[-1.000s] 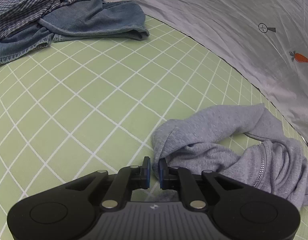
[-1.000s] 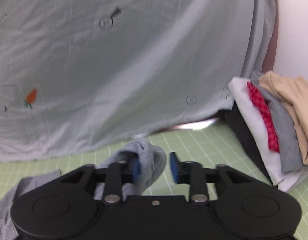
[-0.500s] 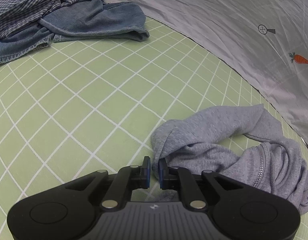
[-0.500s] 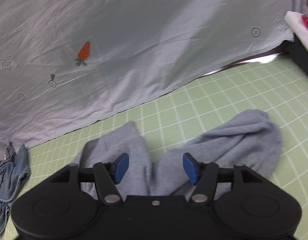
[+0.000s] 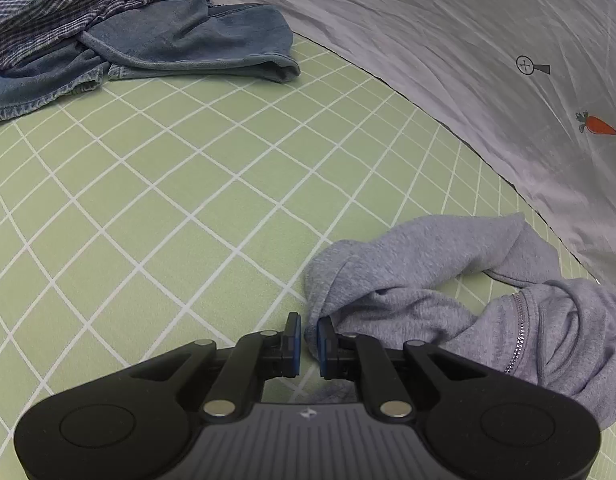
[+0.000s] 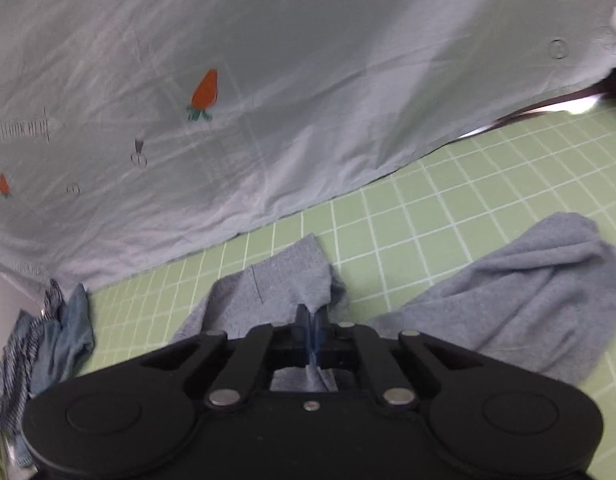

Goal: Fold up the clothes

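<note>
Both hand-held grippers, left (image 5: 306,338) and right (image 6: 312,330), were clenched on edges of a crumpled grey sweatshirt (image 5: 448,300) lying on the green gridded tabletop (image 5: 187,200), apparently to spread it flat for folding.

Your left wrist camera sits low over the green grid mat (image 5: 179,184), just behind the left gripper (image 5: 306,338), looking forward along its fingers across the mat toward the pile of denim and plaid clothes (image 5: 119,36) at the far side, with the gray carrot-print sheet (image 5: 468,60) running along the right of the view. Your right wrist camera rides just behind the right gripper (image 6: 312,330), close to the mat (image 6: 468,208), and faces that same sheet (image 6: 267,80) almost head-on. Both views share the gray zip hoodie (image 5: 448,292) (image 6: 528,300) right at the fingers, the sheet's lower edge, and the denim pile (image 6: 47,340), which shows at the far left of the right view.
</note>
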`<state>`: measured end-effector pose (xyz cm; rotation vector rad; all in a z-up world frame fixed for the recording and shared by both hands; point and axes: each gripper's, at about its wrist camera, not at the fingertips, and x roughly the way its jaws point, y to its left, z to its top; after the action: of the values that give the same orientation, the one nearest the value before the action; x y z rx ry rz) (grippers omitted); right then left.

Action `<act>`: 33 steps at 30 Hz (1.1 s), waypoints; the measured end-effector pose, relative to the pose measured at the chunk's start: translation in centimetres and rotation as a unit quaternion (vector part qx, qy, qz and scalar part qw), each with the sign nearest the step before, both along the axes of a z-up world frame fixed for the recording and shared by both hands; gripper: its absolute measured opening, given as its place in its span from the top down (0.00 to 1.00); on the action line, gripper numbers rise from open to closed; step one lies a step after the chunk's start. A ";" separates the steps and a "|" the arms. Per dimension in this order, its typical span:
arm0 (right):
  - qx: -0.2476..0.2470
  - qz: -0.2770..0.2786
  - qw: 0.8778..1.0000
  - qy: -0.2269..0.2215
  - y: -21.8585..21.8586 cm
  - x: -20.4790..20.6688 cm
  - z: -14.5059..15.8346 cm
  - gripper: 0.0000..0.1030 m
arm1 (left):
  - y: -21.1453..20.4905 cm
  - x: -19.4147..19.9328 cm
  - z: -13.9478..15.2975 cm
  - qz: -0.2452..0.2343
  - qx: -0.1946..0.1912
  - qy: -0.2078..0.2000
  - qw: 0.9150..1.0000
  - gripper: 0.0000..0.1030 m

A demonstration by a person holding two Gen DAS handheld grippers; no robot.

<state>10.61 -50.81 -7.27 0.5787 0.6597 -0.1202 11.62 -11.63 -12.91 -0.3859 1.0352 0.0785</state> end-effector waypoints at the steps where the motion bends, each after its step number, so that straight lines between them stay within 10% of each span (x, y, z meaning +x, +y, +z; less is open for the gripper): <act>1: 0.002 -0.017 1.000 -0.015 -0.8 -2.0 1.2 0.98 | 0.0 0.0 0.0 0.000 0.000 0.000 1.000 0.89; 4: -0.044 -0.050 0.998 -0.005 -2.3 -6.6 2.6 0.98 | 0.0 0.1 0.0 -0.001 0.002 0.001 1.000 0.89; 12: -0.073 -0.079 0.982 0.156 -2.9 -11.7 -5.4 0.98 | 0.1 0.6 0.2 -0.006 -0.007 0.015 1.000 0.88; 25: -0.098 -0.069 0.983 0.140 -2.3 -9.9 -3.9 0.62 | 0.0 4.2 2.7 -0.020 -0.005 -0.001 1.000 0.35; 33: -0.092 -0.083 0.979 0.159 -2.4 -9.9 -4.7 0.53 | -4.2 10.4 1.6 -0.116 -0.020 0.001 0.993 0.23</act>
<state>0.70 -53.16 -11.92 0.4376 0.8983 -0.4331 22.06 -15.85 -11.28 -0.3005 1.0787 -0.1504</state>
